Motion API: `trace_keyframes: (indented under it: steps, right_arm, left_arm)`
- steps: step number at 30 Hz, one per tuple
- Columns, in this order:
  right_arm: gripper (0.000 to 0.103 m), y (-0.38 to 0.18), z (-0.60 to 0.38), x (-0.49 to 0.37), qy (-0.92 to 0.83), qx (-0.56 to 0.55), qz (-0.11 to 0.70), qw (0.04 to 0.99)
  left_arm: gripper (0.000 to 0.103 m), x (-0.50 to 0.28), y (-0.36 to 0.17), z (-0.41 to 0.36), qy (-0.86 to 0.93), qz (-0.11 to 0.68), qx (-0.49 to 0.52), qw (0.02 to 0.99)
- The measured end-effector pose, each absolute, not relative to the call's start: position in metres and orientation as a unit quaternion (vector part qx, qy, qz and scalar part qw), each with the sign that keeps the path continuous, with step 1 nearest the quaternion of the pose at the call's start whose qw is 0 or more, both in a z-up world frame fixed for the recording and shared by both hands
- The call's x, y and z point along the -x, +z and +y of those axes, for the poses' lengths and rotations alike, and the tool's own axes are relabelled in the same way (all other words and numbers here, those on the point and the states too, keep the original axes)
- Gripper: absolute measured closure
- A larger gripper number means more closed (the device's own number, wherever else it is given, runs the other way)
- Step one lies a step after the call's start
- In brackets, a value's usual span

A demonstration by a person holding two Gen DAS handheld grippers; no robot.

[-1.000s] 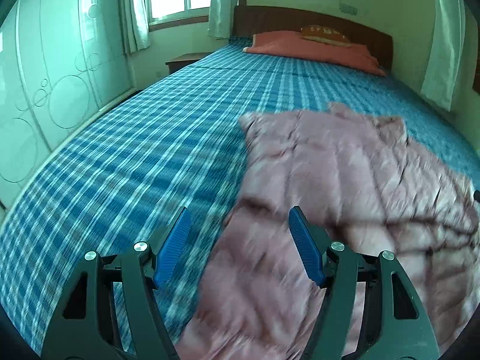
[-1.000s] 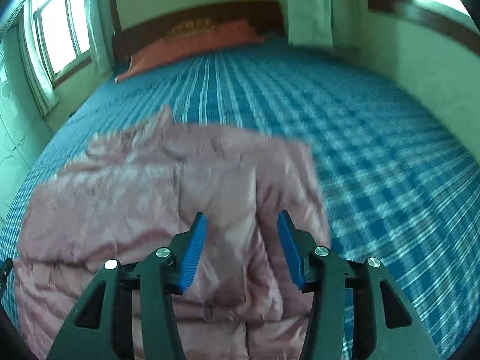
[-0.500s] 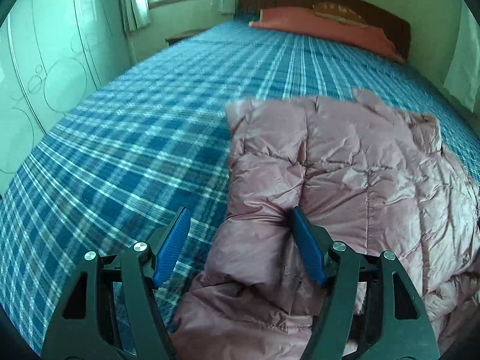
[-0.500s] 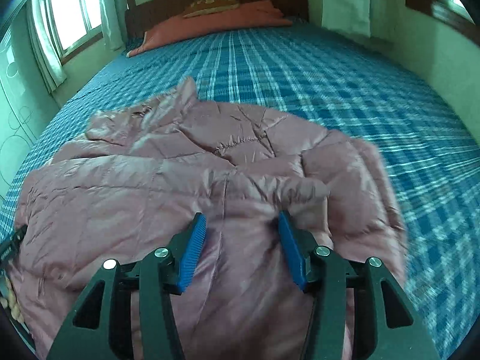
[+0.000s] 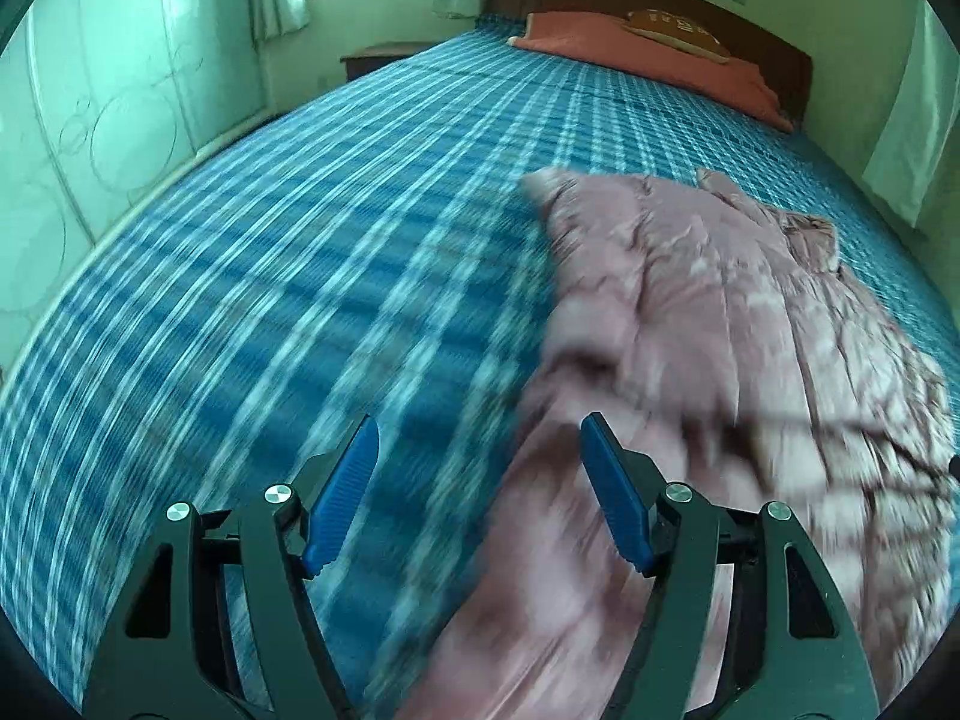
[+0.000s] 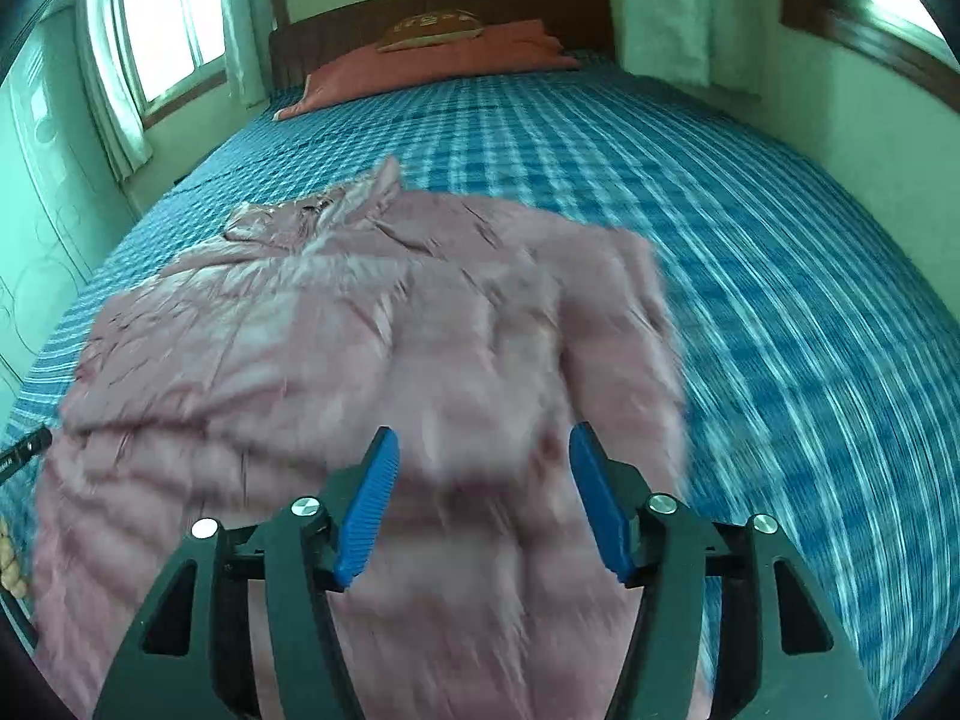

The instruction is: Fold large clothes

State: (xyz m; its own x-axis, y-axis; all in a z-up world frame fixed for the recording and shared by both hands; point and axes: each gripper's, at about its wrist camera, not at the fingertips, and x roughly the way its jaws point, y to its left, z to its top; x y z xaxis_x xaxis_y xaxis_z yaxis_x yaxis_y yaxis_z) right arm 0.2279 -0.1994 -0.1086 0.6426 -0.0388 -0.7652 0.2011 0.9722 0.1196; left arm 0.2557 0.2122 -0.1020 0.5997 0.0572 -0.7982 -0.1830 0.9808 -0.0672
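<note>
A pink quilted jacket (image 5: 720, 348) lies spread on the blue plaid bed (image 5: 300, 300), collar toward the headboard. My left gripper (image 5: 480, 420) hangs open over the jacket's left edge: its right finger is above the pink fabric, its left finger above the bare bedspread. In the right wrist view the jacket (image 6: 336, 324) fills the middle. My right gripper (image 6: 483, 429) hovers over the jacket's near right part with its jaws opening. Pink fabric shows between the pads, which do not press on it. Both views are blurred by motion.
An orange-red pillow (image 5: 648, 54) with a small brown cushion (image 5: 672, 30) lies at the dark wooden headboard (image 6: 444, 6). A nightstand (image 5: 378, 57) and a pale wardrobe (image 5: 90, 120) stand on the left, curtained windows behind. Bare bedspread stretches on both sides of the jacket.
Both grippers dipped close to the jacket half a second ago and have since drawn back from it. The right gripper's jaws stand wider than before. The jacket lies much as it did.
</note>
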Motion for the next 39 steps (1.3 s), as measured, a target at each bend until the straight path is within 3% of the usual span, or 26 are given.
trace_keyframes:
  steps: [12,20,27,39]
  right_arm:
    - [0.043,-0.143,-0.267,-0.032,-0.108,-0.235,0.442,0.859]
    - [0.043,-0.155,-0.281,0.053,-0.103,-0.315,0.417,0.846]
    - [0.043,-0.171,-0.268,0.081,-0.047,-0.404,0.392,0.825]
    - [0.041,-0.17,-0.232,0.062,0.003,-0.436,0.357,0.826]
  left_arm:
    - [0.033,-0.072,-0.113,0.3,0.091,0.463,0.223,0.853]
    - [0.033,0.004,-0.122,0.3,0.055,0.443,0.353,0.822]
    - [0.033,0.035,-0.133,0.286,0.019,0.426,0.426,0.798]
    - [0.033,0.026,-0.141,0.269,0.0,0.403,0.458,0.792]
